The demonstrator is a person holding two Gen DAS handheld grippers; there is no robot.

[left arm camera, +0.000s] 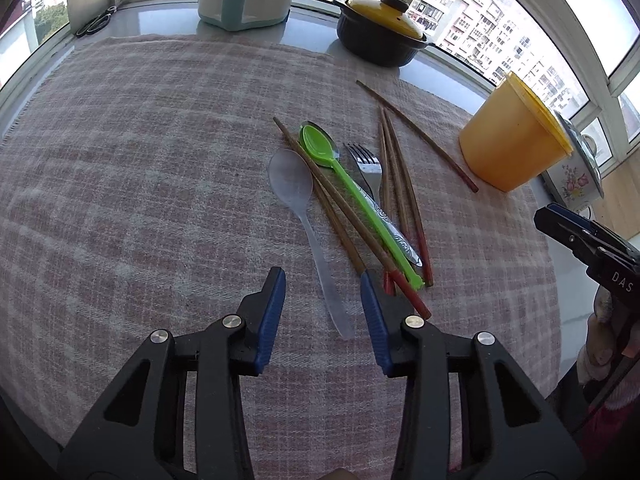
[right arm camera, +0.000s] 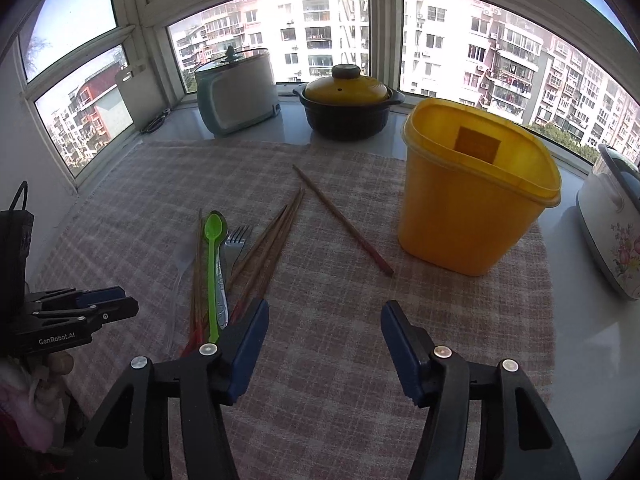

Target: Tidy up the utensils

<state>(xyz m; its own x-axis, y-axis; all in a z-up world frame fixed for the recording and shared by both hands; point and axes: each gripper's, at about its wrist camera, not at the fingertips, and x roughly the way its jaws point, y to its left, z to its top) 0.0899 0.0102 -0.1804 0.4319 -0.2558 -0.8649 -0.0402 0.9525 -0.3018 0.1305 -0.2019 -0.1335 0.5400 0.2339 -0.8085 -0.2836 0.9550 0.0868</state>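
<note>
A pile of utensils lies on the checked cloth [left arm camera: 140, 160]: a clear plastic spoon [left arm camera: 304, 216], a green plastic spoon [left arm camera: 352, 196] lying on a metal spoon, a metal fork [left arm camera: 366, 168] and several wooden chopsticks [left arm camera: 400, 184]. One chopstick [right arm camera: 344, 220] lies apart, nearer the empty yellow tub [right arm camera: 476, 196]. My left gripper [left arm camera: 323, 280] is open just above the clear spoon's handle end. My right gripper [right arm camera: 324, 312] is open and empty over bare cloth, right of the pile [right arm camera: 224, 264] and in front of the tub.
On the sill behind the cloth stand a black pot with a yellow lid [right arm camera: 346, 100], a white and teal cooker [right arm camera: 236, 88], a cutting board [right arm camera: 134, 96] with scissors beside it, and a floral cooker [right arm camera: 612, 220] at the right.
</note>
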